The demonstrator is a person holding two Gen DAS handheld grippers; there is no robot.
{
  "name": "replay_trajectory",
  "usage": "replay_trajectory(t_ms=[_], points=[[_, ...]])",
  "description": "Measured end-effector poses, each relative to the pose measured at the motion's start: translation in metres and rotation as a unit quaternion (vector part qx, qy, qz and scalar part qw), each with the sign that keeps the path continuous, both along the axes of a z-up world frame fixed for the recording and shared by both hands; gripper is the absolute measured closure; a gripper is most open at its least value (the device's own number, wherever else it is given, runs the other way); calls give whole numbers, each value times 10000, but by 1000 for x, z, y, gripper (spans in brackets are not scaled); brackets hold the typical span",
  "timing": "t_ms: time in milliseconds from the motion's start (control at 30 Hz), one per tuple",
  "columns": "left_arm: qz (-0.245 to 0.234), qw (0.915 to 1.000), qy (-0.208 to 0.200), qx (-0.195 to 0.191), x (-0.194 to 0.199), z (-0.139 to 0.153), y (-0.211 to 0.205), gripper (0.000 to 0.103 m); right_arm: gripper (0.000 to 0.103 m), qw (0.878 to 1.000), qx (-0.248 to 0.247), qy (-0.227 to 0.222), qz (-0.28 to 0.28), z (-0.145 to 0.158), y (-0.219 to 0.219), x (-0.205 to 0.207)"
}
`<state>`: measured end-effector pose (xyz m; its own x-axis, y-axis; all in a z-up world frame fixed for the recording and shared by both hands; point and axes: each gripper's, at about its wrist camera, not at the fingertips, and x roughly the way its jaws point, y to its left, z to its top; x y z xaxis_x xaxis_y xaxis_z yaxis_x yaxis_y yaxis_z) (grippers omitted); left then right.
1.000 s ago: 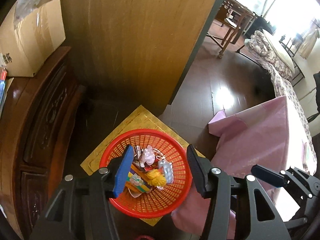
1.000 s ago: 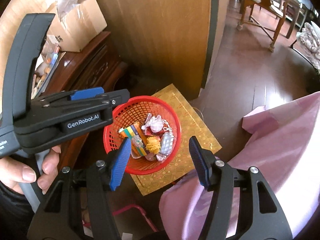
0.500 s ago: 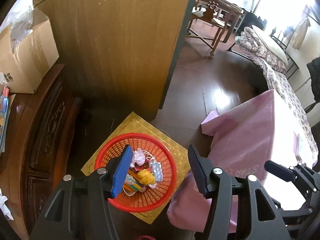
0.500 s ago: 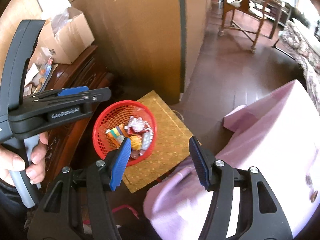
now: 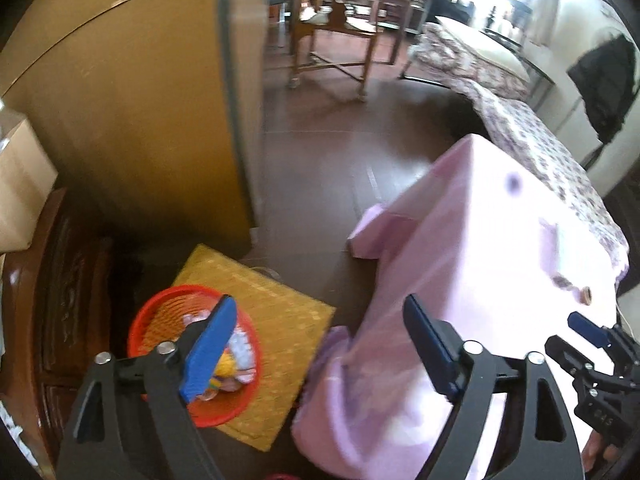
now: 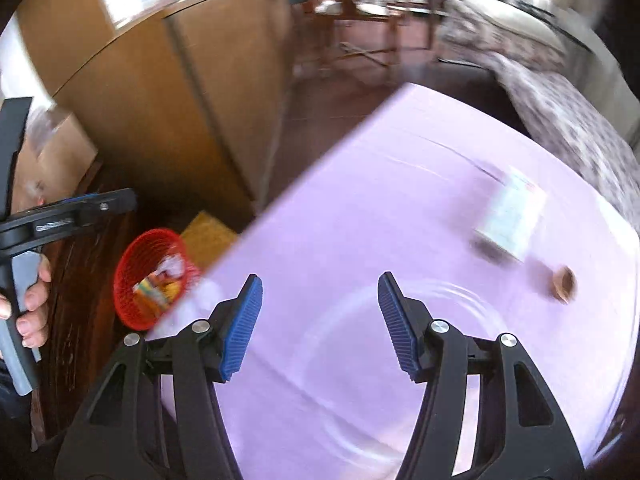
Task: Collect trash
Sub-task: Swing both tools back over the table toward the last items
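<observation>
A red mesh basket (image 5: 146, 322) with several wrappers in it stands on a yellow mat (image 5: 276, 312) on the floor, also low on the left as the red basket (image 6: 132, 280) in the right wrist view. My left gripper (image 5: 320, 348) hangs between basket and pink table, its jaws opening with nothing between them. Over the pink tablecloth (image 6: 360, 200) my right gripper (image 6: 320, 326) is open and holds nothing. On the cloth lie a pale carton (image 6: 510, 220) and a small brown scrap (image 6: 564, 278), both blurred.
A tall wooden cabinet (image 5: 140, 120) stands behind the basket, a dark carved sideboard (image 5: 68, 300) and a cardboard box (image 5: 20, 188) on the left. Beyond are dark floorboards, a wooden chair (image 5: 332, 40) and a floral-covered bed (image 5: 520, 120). A hand (image 6: 32, 304) holds the left gripper's handle.
Both grippers have swung right, away from the basket and towards the pink table. The right gripper is now over the tabletop. The left jaws have spread wider.
</observation>
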<state>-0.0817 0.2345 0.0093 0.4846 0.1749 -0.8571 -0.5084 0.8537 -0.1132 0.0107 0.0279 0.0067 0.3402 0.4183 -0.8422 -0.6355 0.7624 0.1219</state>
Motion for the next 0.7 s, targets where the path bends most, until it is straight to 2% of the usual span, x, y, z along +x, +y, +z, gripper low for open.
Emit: replay_trajectory(t_ms=[200, 433, 567, 700], points=[[-591, 9982, -90, 12, 48, 5, -60, 10, 39, 9974, 74, -131, -703, 0, -64, 21], [-947, 9955, 54, -14, 96, -6, -118, 6, 32, 9905, 164, -410, -1302, 0, -125, 46], [-1190, 9926, 223, 7, 123, -14, -150, 6, 31, 9863, 219, -493, -1561, 0, -149, 60], [-1276, 9914, 280, 92, 143, -21, -172, 6, 22, 9813, 41, -746, -1772, 2, -167, 71]])
